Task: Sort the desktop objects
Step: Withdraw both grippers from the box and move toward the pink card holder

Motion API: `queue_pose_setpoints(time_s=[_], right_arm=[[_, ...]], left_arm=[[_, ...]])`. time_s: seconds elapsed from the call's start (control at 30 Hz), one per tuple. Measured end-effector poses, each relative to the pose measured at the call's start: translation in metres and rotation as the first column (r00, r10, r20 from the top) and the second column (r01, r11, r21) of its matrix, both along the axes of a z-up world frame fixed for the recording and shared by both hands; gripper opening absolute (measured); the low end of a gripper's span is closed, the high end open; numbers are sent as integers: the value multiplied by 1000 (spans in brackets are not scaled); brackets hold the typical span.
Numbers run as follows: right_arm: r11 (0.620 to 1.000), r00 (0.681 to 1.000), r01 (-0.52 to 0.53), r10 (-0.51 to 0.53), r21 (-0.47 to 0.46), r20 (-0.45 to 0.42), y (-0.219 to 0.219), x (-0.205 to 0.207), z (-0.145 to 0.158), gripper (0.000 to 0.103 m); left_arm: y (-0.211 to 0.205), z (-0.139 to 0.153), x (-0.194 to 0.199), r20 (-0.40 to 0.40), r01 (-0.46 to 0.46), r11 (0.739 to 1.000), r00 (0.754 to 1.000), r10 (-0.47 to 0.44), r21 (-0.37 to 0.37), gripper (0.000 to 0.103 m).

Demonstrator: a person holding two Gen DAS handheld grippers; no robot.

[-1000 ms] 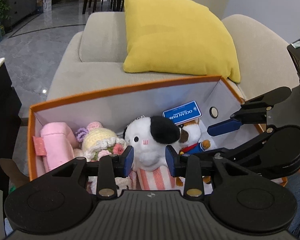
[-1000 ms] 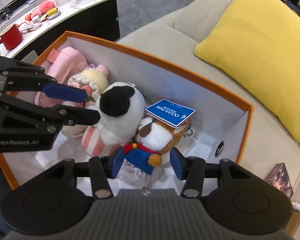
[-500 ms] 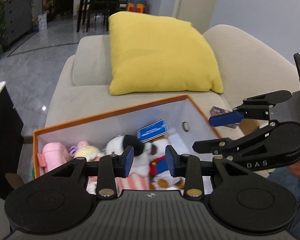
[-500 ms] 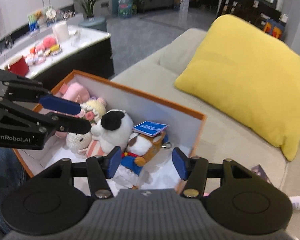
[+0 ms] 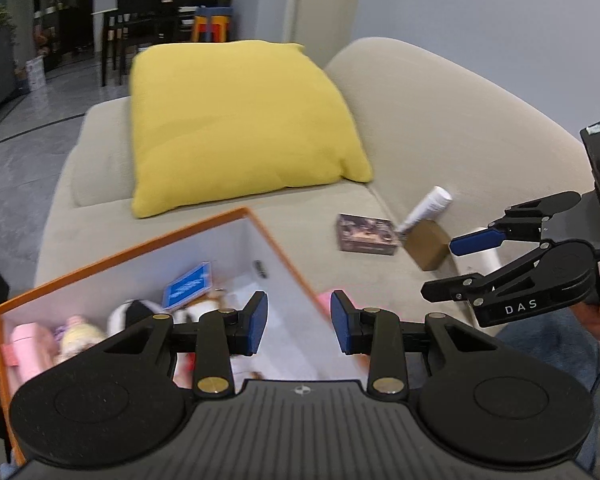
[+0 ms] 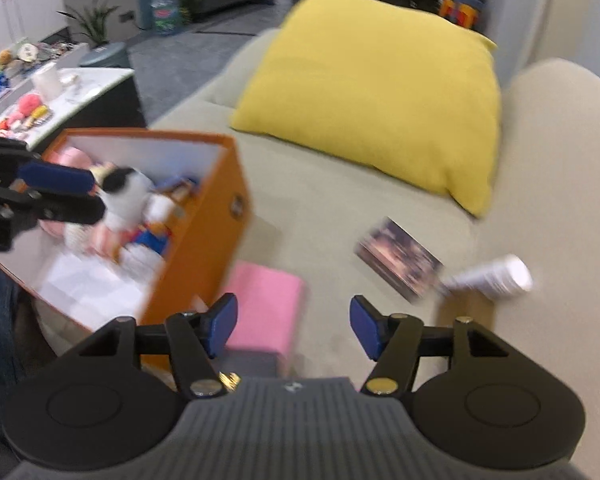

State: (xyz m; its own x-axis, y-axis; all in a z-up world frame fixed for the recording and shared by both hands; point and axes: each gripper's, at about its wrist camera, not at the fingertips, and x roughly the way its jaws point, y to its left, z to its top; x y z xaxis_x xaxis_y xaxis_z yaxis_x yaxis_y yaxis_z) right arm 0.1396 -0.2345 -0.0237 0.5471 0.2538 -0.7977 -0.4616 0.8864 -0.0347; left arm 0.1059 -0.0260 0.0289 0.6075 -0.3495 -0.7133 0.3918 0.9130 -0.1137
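Observation:
An orange box (image 5: 148, 240) (image 6: 216, 248) on the beige sofa holds several plush toys (image 5: 136, 312) (image 6: 128, 196) and a blue card (image 5: 188, 285). On the seat to its right lie a dark picture box (image 5: 366, 234) (image 6: 400, 260), a white tube (image 5: 426, 208) (image 6: 492, 274), a brown cardboard box (image 5: 426, 246) and a pink box (image 6: 266, 300). My left gripper (image 5: 299, 327) is open and empty above the box's right wall. My right gripper (image 6: 292, 326) is open and empty above the seat, just over the pink box; it also shows in the left wrist view (image 5: 456, 268).
A yellow cushion (image 5: 236, 120) (image 6: 372, 104) leans on the sofa back (image 5: 460, 120) behind the items. A marble-topped table (image 6: 52, 92) with small objects stands at the far left. A person's leg in jeans (image 5: 548, 344) is at the right.
Both grippers have pulled up and swung right, away from the plush toys in the box, toward the loose items on the seat. Both jaws have opened wider.

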Motion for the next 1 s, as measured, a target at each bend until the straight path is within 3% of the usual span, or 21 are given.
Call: queue_pose_setpoints(time_s=[0.37,0.43,0.63,1.0], right_arm=[[992,993,63,-73,-110,-93,-68,-9,-31,66],[991,989,67,-81,-112,-126,-75,-5,-36,58],[989,986,48,-69,-139,-150,-86,9,-47,50],[995,977,-1,-21,-103,-212,-84,48,-66,49]], left_arm=[[-58,-12,9,-84,93,995,992,-91,23,39],[-63,-15,11,-98,104,994,990,-101,25,39],[-76,-25,24,-155,106,993,983,-98,45,39],[-116,-55,64,-241,124,986,966,-95,108,40]])
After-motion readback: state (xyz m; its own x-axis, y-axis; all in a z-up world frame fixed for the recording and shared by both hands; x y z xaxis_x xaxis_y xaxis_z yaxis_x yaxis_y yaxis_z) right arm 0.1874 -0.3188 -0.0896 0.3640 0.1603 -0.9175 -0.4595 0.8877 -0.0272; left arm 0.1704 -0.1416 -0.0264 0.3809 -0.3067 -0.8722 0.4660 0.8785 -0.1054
